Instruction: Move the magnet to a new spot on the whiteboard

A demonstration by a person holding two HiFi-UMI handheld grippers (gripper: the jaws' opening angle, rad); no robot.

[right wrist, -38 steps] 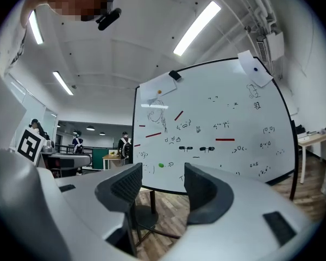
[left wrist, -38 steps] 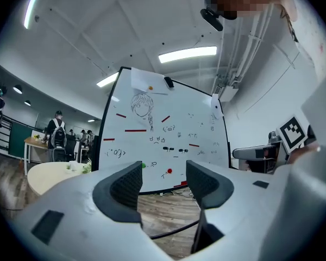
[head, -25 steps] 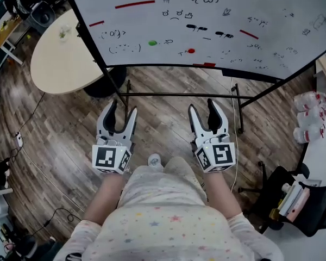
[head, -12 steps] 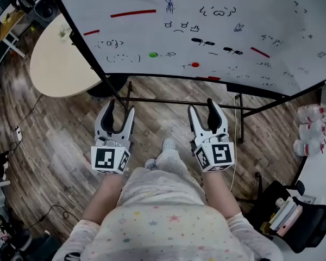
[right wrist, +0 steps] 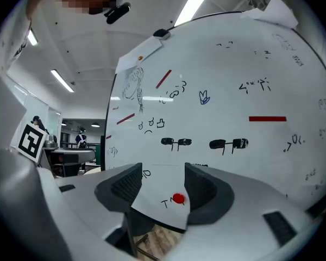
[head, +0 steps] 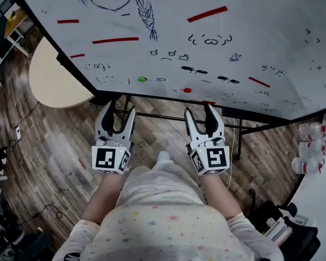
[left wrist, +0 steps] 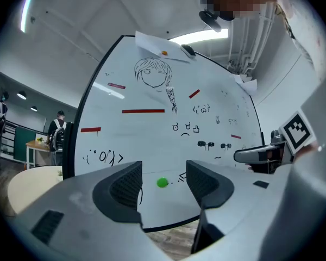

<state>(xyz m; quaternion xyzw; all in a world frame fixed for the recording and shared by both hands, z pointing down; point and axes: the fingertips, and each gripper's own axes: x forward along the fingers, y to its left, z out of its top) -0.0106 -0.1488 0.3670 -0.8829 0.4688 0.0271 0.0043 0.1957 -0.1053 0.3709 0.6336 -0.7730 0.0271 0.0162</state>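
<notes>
Green round magnet (left wrist: 162, 182) low on the whiteboard (head: 250, 31), dead ahead of the left gripper (head: 120, 110) and framed right in the gap between its jaws, but well apart from them, no contact. Red round magnet (right wrist: 177, 198) in the same kind of spot for the right gripper (head: 199, 112): straight ahead, a touch toward the right-hand jaw, beside a scribbled mark near the board's bottom edge. Both pairs of jaws spread wide, gripping nothing. No telling which of the two magnets to go for, with only one named in the task. Going by the head view, roughly even on reach, hard to call. No long axis to fuss over on either, just small discs, so no need to roll the jaws any special way. Probably calls for a straight push forward and a bit up, then a pinch across the rim. No grab made yet.
</notes>
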